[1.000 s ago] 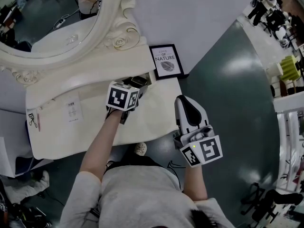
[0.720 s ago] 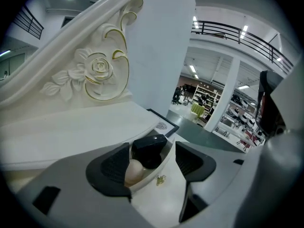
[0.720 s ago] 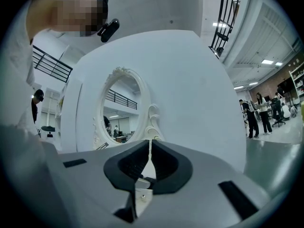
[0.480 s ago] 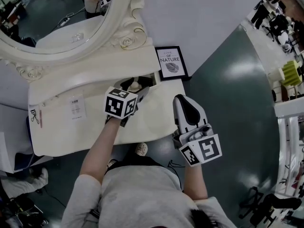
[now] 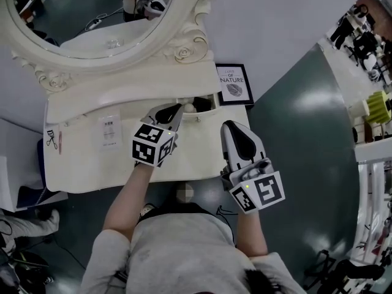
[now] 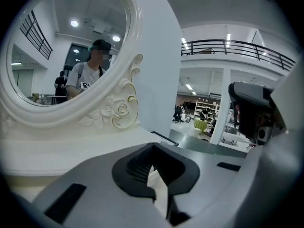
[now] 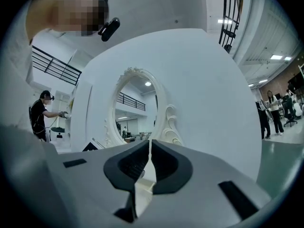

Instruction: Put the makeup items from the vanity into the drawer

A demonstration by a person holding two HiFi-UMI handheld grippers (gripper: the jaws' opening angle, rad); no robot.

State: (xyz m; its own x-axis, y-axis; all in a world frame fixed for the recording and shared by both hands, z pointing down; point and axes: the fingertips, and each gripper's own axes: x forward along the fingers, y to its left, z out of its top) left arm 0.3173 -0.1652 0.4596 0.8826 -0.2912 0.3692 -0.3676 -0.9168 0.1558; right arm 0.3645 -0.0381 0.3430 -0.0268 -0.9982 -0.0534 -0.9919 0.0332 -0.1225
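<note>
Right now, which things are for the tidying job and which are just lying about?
For the job: open drawer, items inside it, eyelash curler on the vanity.
Just lying about: framed picture, mirror, white card (can't tell what it is).

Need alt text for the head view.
Seen from above, a person's left gripper, jaws just closed on nothing, hangs at the open drawer of a white vanity. The right gripper, shut, hangs near the vanity's right end. An ornate oval mirror and a framed print stand behind.
</note>
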